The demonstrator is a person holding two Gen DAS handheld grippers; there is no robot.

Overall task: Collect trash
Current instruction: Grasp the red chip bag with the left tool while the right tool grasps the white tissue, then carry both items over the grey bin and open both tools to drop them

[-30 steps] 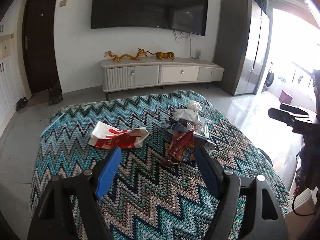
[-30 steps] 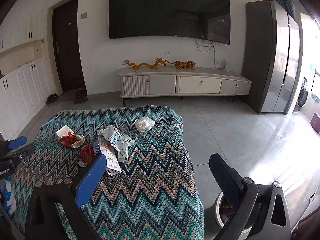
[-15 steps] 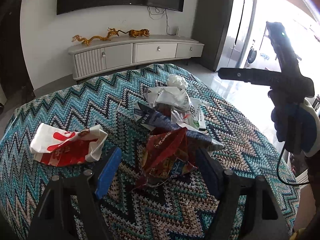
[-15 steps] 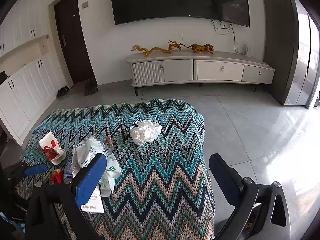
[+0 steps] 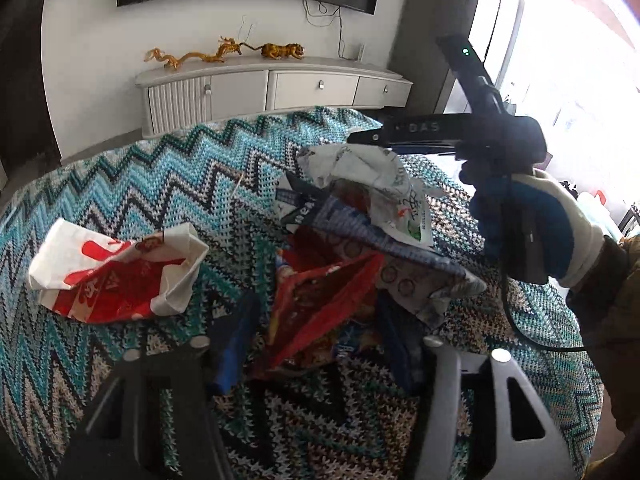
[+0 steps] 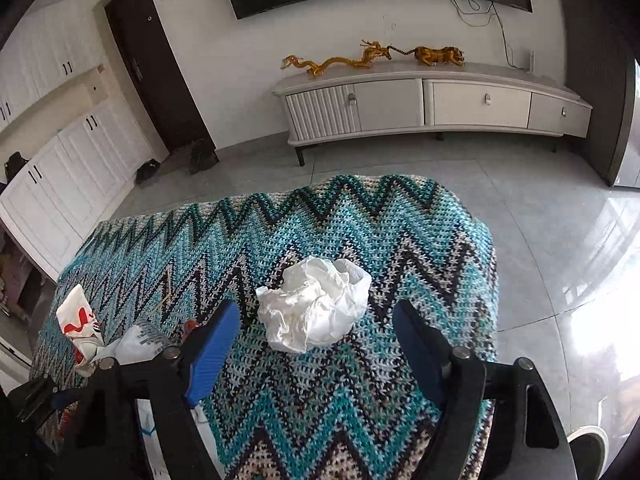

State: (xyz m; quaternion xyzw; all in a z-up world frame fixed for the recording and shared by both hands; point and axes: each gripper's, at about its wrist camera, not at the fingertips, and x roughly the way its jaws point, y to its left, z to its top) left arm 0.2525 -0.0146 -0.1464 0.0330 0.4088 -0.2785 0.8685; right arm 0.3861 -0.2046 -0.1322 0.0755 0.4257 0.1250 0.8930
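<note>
1. The red wrapper (image 5: 320,304), on the zigzag blanket (image 5: 120,184), is being closed on by the left gripper (image 5: 316,344), jaws half-open.
2. The crumpled tissue (image 6: 312,304) is being straddled just ahead by the right gripper (image 6: 316,340), jaws narrowing, nothing gripped.

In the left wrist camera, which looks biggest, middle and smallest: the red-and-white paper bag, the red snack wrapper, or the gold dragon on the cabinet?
1. Red-and-white paper bag and red snack wrapper: look alike, too close to rank.
2. Gold dragon: smallest, though it is far away.

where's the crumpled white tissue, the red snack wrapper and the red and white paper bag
crumpled white tissue (image 6: 314,304): right wrist view, middle of the wad.
red snack wrapper (image 5: 320,300): left wrist view, its red front face.
red and white paper bag (image 5: 112,272): left wrist view, its printed side.
</note>
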